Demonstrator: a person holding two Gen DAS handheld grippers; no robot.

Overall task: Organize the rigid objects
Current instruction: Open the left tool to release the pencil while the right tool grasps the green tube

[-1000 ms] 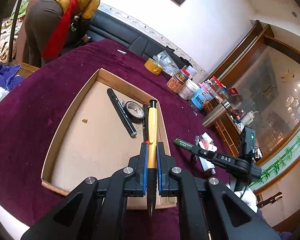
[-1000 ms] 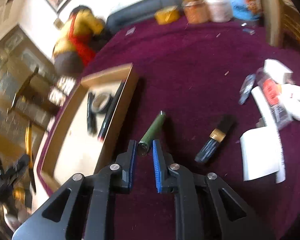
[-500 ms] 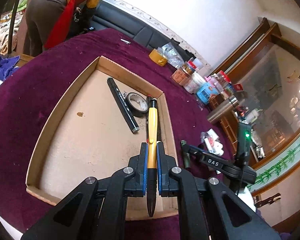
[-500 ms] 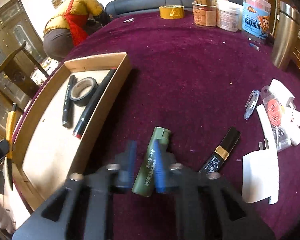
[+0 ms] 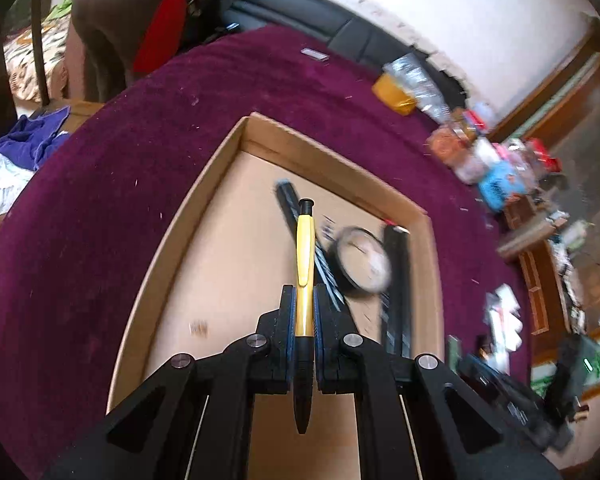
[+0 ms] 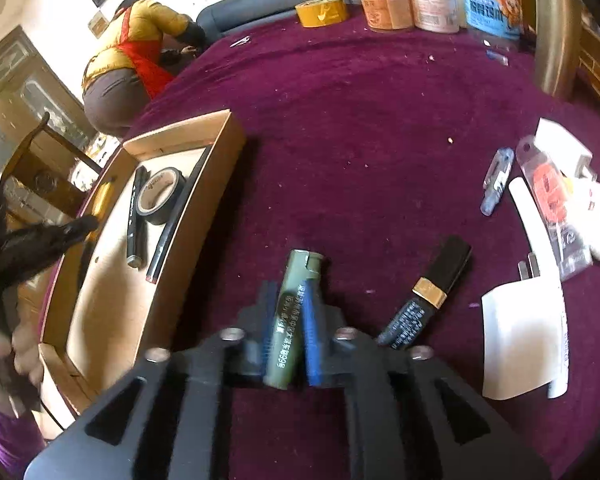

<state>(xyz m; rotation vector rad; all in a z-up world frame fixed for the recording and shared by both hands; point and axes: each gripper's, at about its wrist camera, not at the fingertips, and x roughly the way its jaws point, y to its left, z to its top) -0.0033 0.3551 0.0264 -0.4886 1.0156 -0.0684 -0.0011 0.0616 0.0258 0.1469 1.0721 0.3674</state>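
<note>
My left gripper is shut on a yellow pen and holds it over the shallow cardboard tray. In the tray lie a black marker, a roll of black tape and a long black stick. My right gripper has its blue pads on either side of an olive green lighter, which sits tilted between them on the purple cloth. The left gripper also shows in the right wrist view, at the tray's left wall.
A black and gold tube lies right of the lighter. A white charger, a blue clip and white packets lie at the right. Jars and yellow tape stand at the far edge. A person bends beyond the table.
My left gripper has moved forward over the tray with the pen. My right gripper has come down around the green lighter and its pads have closed in on it.
</note>
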